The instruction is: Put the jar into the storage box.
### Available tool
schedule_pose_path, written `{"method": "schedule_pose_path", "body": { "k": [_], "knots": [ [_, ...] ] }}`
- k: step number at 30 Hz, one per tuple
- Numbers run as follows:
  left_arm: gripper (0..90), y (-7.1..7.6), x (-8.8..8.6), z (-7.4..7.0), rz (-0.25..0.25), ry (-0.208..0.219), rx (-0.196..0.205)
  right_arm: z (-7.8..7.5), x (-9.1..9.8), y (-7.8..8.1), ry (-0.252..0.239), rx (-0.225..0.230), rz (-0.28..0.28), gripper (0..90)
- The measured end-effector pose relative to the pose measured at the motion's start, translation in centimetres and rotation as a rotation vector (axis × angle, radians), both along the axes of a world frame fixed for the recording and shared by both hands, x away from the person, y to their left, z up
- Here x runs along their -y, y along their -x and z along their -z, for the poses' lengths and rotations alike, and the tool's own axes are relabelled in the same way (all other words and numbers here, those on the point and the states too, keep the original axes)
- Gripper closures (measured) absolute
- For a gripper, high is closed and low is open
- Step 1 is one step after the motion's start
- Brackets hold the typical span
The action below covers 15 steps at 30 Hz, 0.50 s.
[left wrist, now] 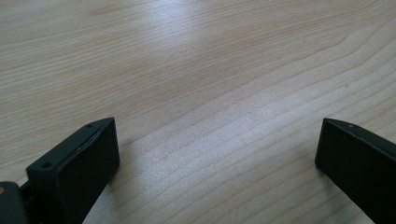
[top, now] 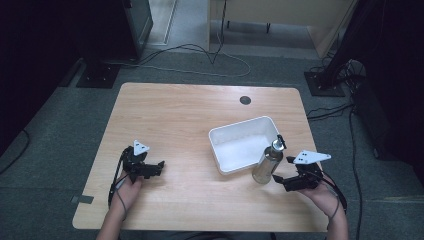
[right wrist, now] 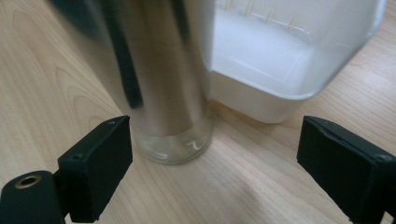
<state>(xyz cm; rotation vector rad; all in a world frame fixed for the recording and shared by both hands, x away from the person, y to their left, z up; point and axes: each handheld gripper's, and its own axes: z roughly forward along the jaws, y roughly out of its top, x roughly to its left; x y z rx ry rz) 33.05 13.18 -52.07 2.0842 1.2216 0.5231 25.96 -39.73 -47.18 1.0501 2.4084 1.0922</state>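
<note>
High view: the right gripper sits just beside a steel bottle that stands upright on the bench, at the near right corner of a white tub. The bottle has a clear glass base and a dark pump top, and it looks to be touching the tub's wall or very nearly so. I judge the step in hand to be the approach for a grasp on the bottle: the gripper is lined up but has not taken it.

In the right gripper view the jaws stand wide open. The bottle lies ahead of them and toward the left one, whose inner edge is close to the glass base but apart from it; the tub fills the far right. The next move, as I read it, calls for pushing forward and shifting slightly so the bottle sits centred between the pads, then closing on the metal body without knocking it against the tub.

The left gripper rests well apart at the left of the bench, jaws open and empty over bare wood.
</note>
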Motion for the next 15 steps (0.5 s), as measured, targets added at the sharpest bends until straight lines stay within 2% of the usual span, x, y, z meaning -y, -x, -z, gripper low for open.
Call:
{"method": "schedule_pose_path", "body": {
  "k": [4, 15],
  "knots": [
    [0.0, 0.0, 0.0, 0.0, 0.000, -0.001, 0.000, -0.3, -0.6, 0.2, -0.021, 0.016, -0.038, 10.2],
    [0.0, 0.0, 0.0, 0.0, 0.000, 0.000, 0.000, -0.5, -2.1, 0.2, -0.074, 0.053, -0.080, 10.4]
  ]
}}
